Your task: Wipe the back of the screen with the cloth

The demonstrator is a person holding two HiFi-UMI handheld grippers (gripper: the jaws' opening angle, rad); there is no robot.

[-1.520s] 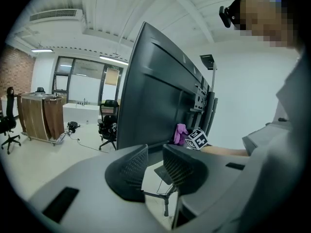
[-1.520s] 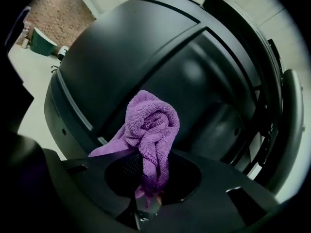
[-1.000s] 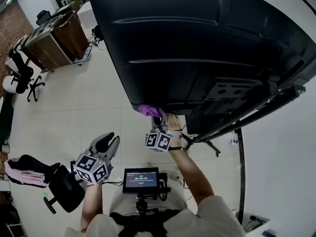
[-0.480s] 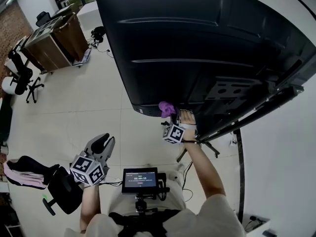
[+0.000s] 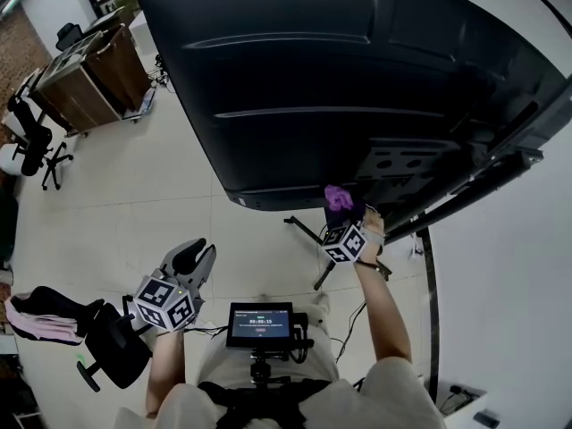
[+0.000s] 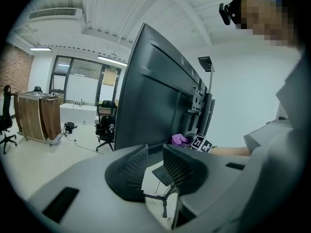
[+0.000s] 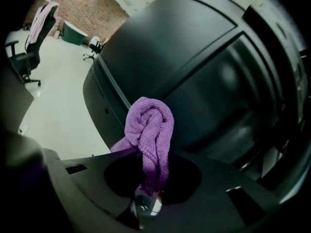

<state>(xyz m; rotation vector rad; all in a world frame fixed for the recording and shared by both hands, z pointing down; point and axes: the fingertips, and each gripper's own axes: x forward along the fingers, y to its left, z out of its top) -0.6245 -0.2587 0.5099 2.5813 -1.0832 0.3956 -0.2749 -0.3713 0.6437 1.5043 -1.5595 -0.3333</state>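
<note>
A pale glossy floor (image 5: 134, 177) fills the room. Far left, a wooden cabinet (image 5: 85, 74) and a black office chair (image 5: 31, 137) stand near a brick wall (image 6: 13, 69). Another dark chair (image 5: 112, 342) sits lower left beside a pink garment (image 5: 40, 315). Large windows (image 6: 82, 84) glow bright under a ceiling air-conditioner (image 6: 46, 14) and a strip light (image 6: 41, 48). The right wall (image 5: 509, 266) is white.

No legible text
The display (image 5: 260, 323) behind both sets of jaws shows digits too small to read.
</note>
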